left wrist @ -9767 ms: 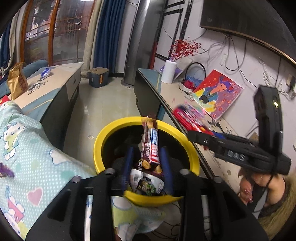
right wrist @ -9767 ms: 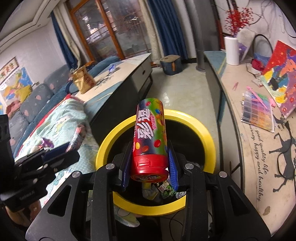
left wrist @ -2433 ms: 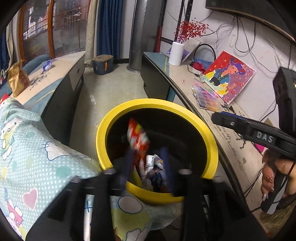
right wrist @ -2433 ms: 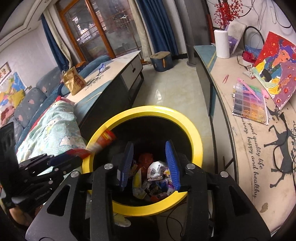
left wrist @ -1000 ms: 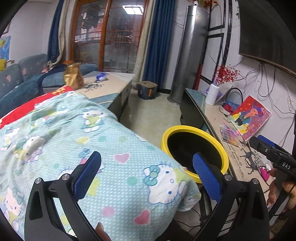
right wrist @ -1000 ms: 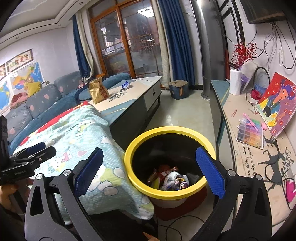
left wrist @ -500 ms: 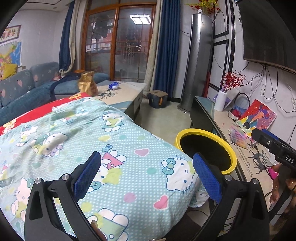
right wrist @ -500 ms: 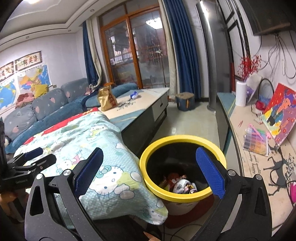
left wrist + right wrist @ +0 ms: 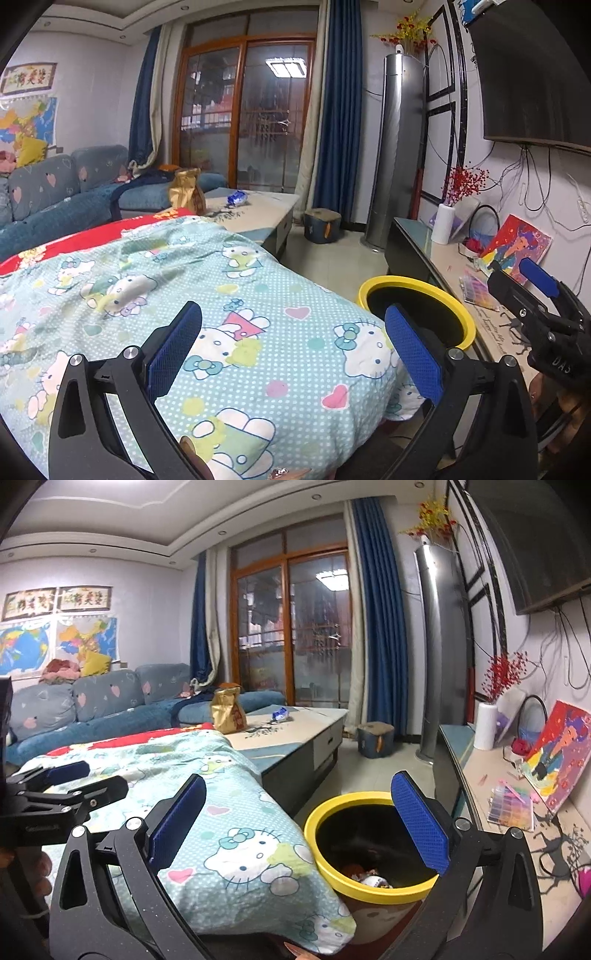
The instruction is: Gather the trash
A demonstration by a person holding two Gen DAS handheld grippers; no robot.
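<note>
A yellow-rimmed bin (image 9: 376, 892) stands on the floor beside the bed, with wrappers (image 9: 369, 878) at its bottom; it also shows in the left wrist view (image 9: 439, 295). My left gripper (image 9: 291, 332) is wide open and empty, high above the Hello Kitty blanket (image 9: 184, 295). My right gripper (image 9: 297, 805) is wide open and empty, above the blanket's edge and the bin. Each gripper shows at the edge of the other's view. A brown paper bag (image 9: 228, 709) and a blue wrapper (image 9: 279, 713) lie on the coffee table (image 9: 295, 727).
A blue sofa (image 9: 92, 701) runs along the left wall. A TV bench (image 9: 517, 812) on the right carries a painting, bead box, white vase and cables. A small box (image 9: 375, 738) and a tall grey air conditioner (image 9: 432, 657) stand at the back.
Both grippers dropped their trash into the bin, opened wide, then rose and drew back from it. The view now takes in the whole bed and room.
</note>
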